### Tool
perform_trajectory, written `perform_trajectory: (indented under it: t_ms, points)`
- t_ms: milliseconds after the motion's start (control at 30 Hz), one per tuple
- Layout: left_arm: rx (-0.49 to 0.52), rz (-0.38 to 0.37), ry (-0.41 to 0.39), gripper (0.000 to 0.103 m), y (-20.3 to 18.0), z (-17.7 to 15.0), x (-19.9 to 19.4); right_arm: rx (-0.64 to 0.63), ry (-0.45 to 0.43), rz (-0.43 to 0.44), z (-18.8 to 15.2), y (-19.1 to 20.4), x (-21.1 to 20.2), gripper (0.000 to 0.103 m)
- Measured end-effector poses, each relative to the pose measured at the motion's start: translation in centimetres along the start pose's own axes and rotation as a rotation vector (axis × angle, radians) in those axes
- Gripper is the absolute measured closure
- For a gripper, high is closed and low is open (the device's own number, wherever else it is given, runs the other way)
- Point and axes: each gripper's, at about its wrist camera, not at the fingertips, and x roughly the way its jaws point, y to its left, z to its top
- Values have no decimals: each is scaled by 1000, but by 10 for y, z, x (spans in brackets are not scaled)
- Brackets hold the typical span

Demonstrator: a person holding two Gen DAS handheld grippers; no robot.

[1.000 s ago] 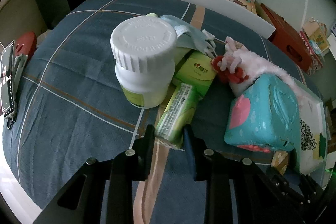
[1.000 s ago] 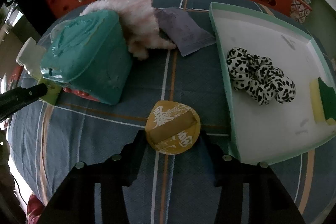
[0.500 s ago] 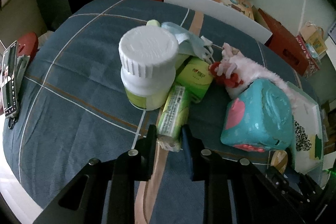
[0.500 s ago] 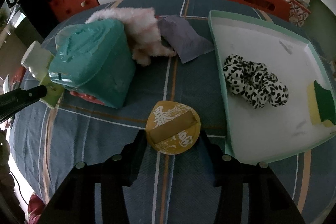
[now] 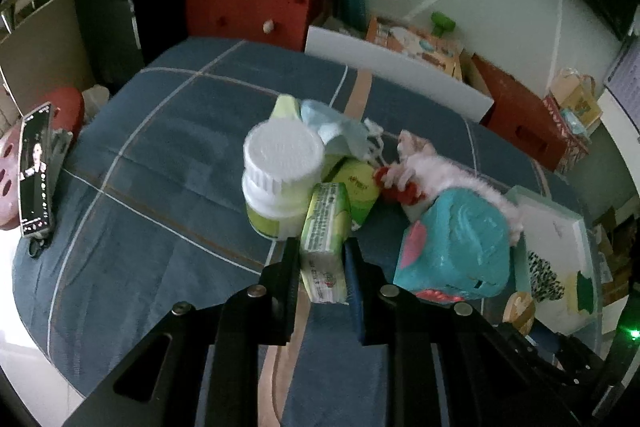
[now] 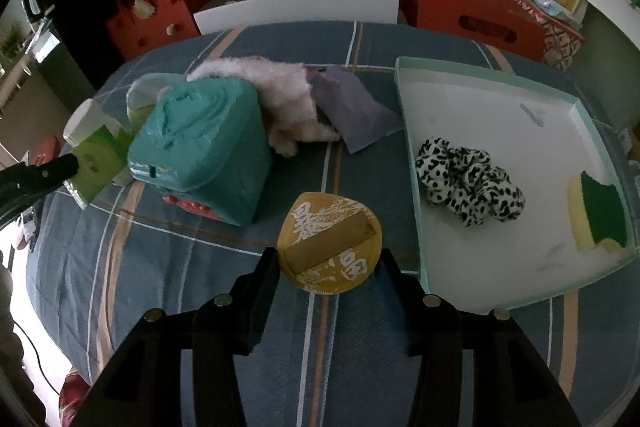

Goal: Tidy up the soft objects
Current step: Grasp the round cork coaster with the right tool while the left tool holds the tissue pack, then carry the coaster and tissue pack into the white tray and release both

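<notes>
My left gripper (image 5: 322, 259) is shut on a green tissue pack (image 5: 325, 239) and holds it lifted above the blue checked cloth, in front of a white-capped bottle (image 5: 282, 179). The pack also shows in the right wrist view (image 6: 96, 163). My right gripper (image 6: 328, 267) is open, its fingers on either side of a round yellow disc (image 6: 330, 243) lying on the cloth. A mint tray (image 6: 404, 99) to the right holds a leopard-print scrunchie (image 6: 468, 179) and a yellow-green sponge (image 6: 596, 215). A teal tissue box (image 6: 200, 147), a pink fluffy item (image 6: 276, 87) and a grey pouch (image 6: 352, 111) lie beside it.
A second green pack (image 5: 358, 187) and a face mask (image 5: 336, 125) lie behind the bottle. A phone (image 5: 36, 171) stands at the left table edge. A red bag (image 5: 256, 7), a white board (image 5: 396, 79) and red boxes (image 6: 468, 15) stand beyond the table.
My left gripper has closed on the green tissue pack and raised it, pulling back from the bottle. My right gripper has stayed around the yellow disc, rising slightly.
</notes>
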Motion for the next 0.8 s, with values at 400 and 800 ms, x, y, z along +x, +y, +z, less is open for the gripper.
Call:
perform_trajectory:
  t_ms: [400, 800]
  points:
    - [16, -32, -74, 82, -10, 3, -24, 11, -37, 5, 3, -2, -10, 51]
    - [-36, -31, -33, 82, 6, 2, -10, 12, -30, 1, 3, -2, -8, 51]
